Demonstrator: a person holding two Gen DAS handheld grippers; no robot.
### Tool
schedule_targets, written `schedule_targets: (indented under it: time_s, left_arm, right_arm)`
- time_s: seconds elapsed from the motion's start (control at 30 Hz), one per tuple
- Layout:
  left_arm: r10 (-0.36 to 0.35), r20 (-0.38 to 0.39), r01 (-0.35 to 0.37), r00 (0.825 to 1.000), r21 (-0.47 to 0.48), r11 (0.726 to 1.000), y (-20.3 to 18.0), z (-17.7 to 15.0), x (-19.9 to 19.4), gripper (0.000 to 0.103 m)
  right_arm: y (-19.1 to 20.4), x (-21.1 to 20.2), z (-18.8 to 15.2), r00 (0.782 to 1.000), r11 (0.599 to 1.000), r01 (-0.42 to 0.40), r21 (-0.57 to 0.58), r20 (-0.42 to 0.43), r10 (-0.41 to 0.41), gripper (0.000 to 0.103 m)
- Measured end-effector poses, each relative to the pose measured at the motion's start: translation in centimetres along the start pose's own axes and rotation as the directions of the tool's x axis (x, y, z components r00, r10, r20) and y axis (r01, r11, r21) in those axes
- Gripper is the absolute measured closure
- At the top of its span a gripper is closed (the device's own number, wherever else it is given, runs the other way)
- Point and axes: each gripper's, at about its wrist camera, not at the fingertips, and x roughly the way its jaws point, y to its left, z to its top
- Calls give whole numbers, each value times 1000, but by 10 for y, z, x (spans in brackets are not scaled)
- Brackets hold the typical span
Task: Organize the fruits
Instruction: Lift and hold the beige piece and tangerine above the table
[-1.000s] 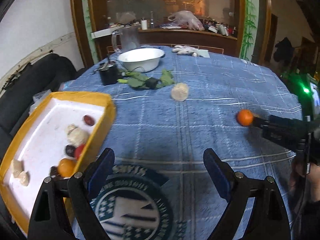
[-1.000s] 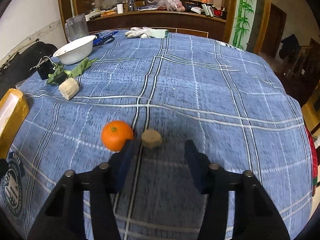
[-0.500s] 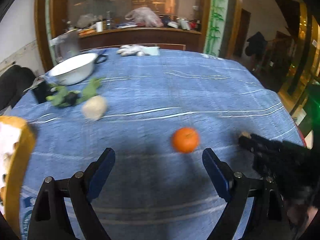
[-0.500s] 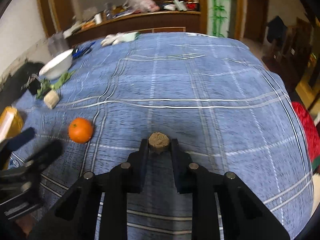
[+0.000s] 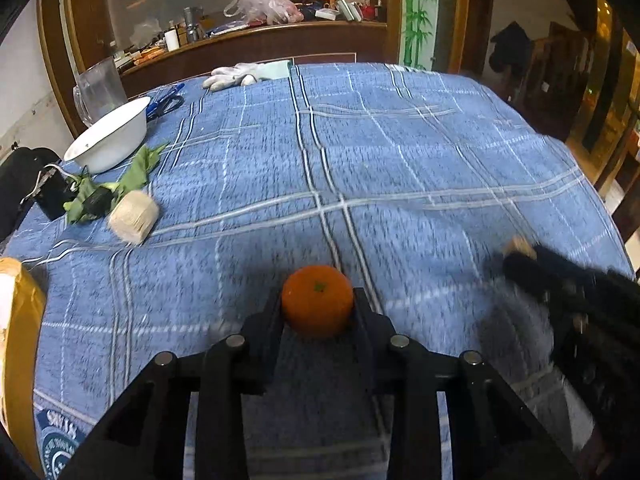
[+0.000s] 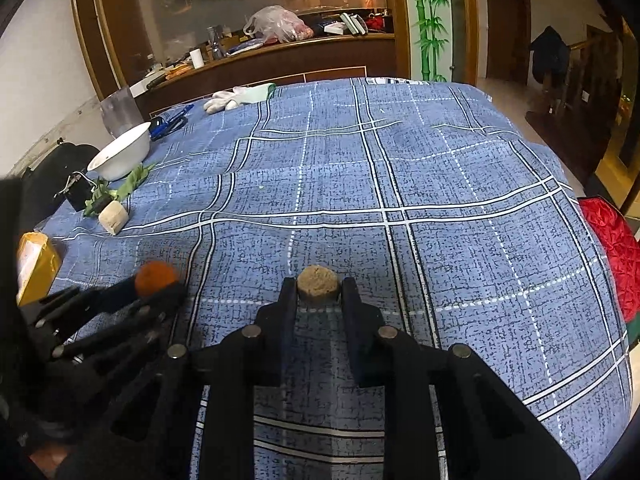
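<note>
Orange, round mandarin fruit (image 5: 317,300) sat clamped between the left gripper's (image 5: 318,306) black fingers; the right gripper (image 6: 319,286) pinched a small tan rough-skinned fruit (image 6: 318,282) at its fingertips, both above the blue plaid tablecloth (image 6: 440,208).

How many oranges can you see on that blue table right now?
1. The orange sits near the front of the blue tablecloth, gripped by the left gripper. The yellow tray at the left edge is mostly out of view, so more may be hidden.

White bowl (image 5: 108,136) far ahead-left, glass jug (image 5: 98,90) behind it, green leaves (image 5: 116,186) nearer, white gloves (image 5: 236,75) far ahead, all on blue plaid cloth (image 5: 400,168).
</note>
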Motion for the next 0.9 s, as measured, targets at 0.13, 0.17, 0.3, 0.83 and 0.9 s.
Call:
schedule_targets:
  time_s: [0.13,0.17,0.3,0.83,0.9]
  left_arm:
    - [16,8,-16,1000,-3,1000,12,-19,-24,71]
    - [20,14,-20,1000,-2,1000,13,-22,-28,71]
    - [21,34,-21,999,-8,1000,22,-33,-43,71]
    - [31,78,-26,996,-71,997,60,-76,-88,71]
    - [36,79,-30,996,-75,997,64,-80,-91,71]
  right_arm:
    - [8,-7,-4,1000,1000,15,-19,-3,-15,80]
    - [12,-11,-6,1000,1000,15,-25,0,-15,80]
    - [26,-33,-21,1000,999,14,-37,16,-13,79]
    - [75,-75,-70,999,998,19,-67,35,-17,79]
    - [78,-77,-71,999,997,20,-73,36,-17,79]
